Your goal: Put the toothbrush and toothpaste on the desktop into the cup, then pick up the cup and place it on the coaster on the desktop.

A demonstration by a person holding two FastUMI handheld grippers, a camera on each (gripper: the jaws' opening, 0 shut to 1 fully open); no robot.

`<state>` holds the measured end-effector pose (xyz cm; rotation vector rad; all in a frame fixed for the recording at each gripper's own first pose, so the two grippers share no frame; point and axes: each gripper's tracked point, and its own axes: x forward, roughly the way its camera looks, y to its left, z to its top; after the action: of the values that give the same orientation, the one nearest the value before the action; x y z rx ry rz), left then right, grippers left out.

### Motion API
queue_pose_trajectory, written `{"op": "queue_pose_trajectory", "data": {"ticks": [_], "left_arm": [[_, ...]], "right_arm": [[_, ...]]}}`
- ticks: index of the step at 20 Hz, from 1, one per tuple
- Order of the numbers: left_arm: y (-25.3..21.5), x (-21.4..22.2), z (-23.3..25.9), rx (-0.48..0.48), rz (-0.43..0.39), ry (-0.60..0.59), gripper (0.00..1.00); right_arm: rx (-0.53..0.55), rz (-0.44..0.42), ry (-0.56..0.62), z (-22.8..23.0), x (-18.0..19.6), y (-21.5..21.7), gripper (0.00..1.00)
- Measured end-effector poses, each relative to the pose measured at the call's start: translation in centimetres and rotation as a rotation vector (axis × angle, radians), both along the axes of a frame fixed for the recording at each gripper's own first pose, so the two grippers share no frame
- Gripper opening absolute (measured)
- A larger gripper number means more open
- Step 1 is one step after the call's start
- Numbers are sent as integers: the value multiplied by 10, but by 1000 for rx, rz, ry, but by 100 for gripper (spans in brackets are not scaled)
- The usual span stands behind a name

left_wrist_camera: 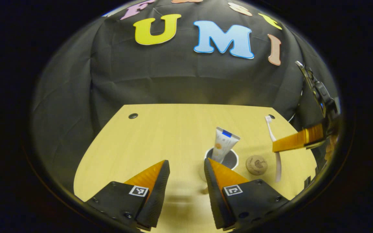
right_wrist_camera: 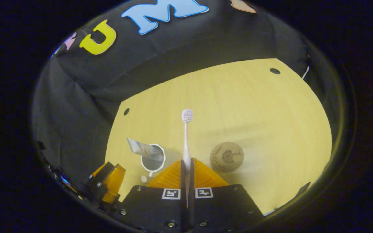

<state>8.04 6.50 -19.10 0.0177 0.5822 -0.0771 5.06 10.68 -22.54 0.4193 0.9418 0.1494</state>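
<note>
The right gripper (right_wrist_camera: 186,163) has its jaws clamped on the toothbrush (right_wrist_camera: 186,136), bristles pointing away. The cup (right_wrist_camera: 153,158), with the toothpaste (right_wrist_camera: 141,148) already leaning in it, stands just left of those jaws; the coaster (right_wrist_camera: 227,156) lies just right of them. The left gripper (left_wrist_camera: 186,181) hovers with jaws apart, holding nothing, the cup just beyond its right jaw. Likely risks: the long toothbrush could catch the rim or the tube and tip the cup. Count: one toothbrush, one toothpaste, one cup, one coaster, all over the counter (right_wrist_camera: 254,106).
</note>
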Motion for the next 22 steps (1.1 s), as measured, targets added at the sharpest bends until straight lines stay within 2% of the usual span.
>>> {"op": "queue_pose_trajectory", "data": {"ticks": [6,12,20,22], "left_arm": [[58,-15,8,12,31,-1,71],[97,-32,15,42,38,4,70],[111,-40,15,53,24,18,69],[108,-38,16,50,14,21,69]], "right_arm": [[29,-69,-67,8,47,37,2],[19,-133,-158,-1,71,52,2],[-16,-151,-341,-23,72,64,3],[-34,-140,-381,-23,59,67,4]]}}
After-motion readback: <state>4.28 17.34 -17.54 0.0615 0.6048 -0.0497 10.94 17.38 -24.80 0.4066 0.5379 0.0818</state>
